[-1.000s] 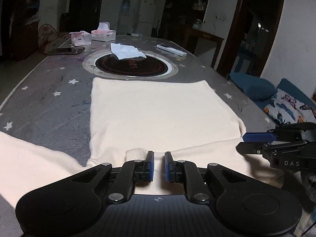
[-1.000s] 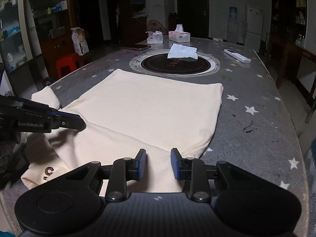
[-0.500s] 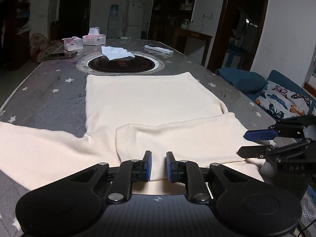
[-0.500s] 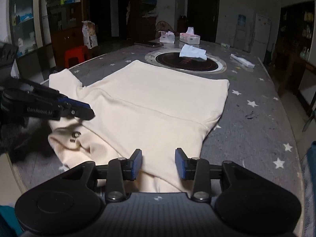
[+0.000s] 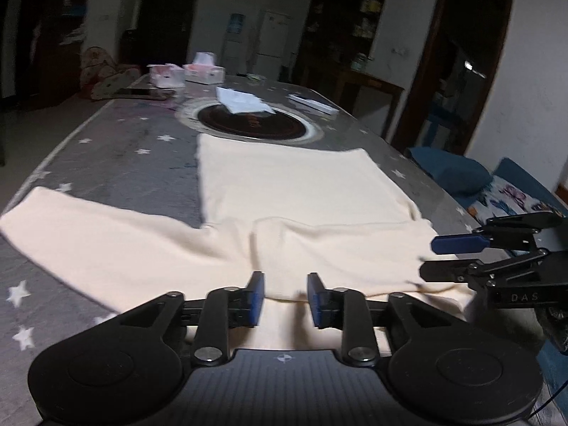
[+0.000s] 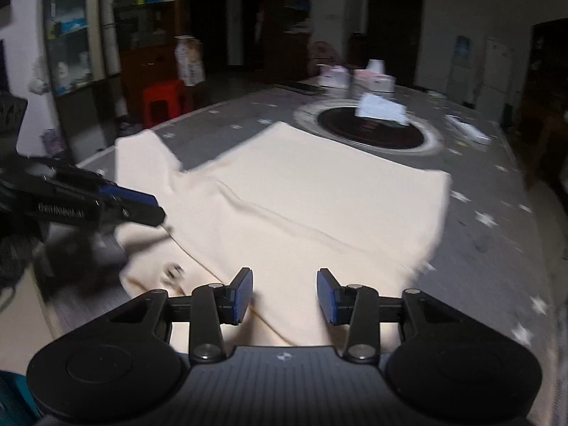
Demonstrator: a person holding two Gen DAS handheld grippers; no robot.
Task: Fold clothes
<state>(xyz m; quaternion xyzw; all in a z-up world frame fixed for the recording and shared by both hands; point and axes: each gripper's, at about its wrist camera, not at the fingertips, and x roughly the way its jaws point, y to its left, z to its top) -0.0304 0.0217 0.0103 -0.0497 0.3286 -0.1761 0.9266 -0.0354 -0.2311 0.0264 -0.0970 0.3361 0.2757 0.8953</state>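
A cream long-sleeved top [image 5: 294, 181] lies flat on the grey star-patterned table [image 5: 117, 156]. One sleeve [image 5: 88, 234] stretches out to the left. The other sleeve [image 5: 337, 248] lies folded across the lower body. My left gripper [image 5: 285, 294] hovers over the near edge of the top; its jaws are opening, with cloth under the gap and the pads not pressing on it. My right gripper [image 6: 285, 294] stands open over the same edge [image 6: 312, 234], nothing pinched. Each gripper shows in the other's view, the right [image 5: 458, 255] and the left [image 6: 142, 206].
Beyond the top is a round dark hotplate [image 5: 252, 124] with a white tissue [image 5: 241, 101] on it. Tissue boxes [image 5: 204, 71], a phone [image 5: 142, 93] and a white remote [image 5: 312, 103] lie at the far end. A blue sofa [image 5: 451, 174] stands right of the table, a red stool [image 6: 163, 101] left.
Both grippers have drawn back toward the near edge and their jaws have widened. The left gripper let go of the sleeve, which now lies folded across the top.
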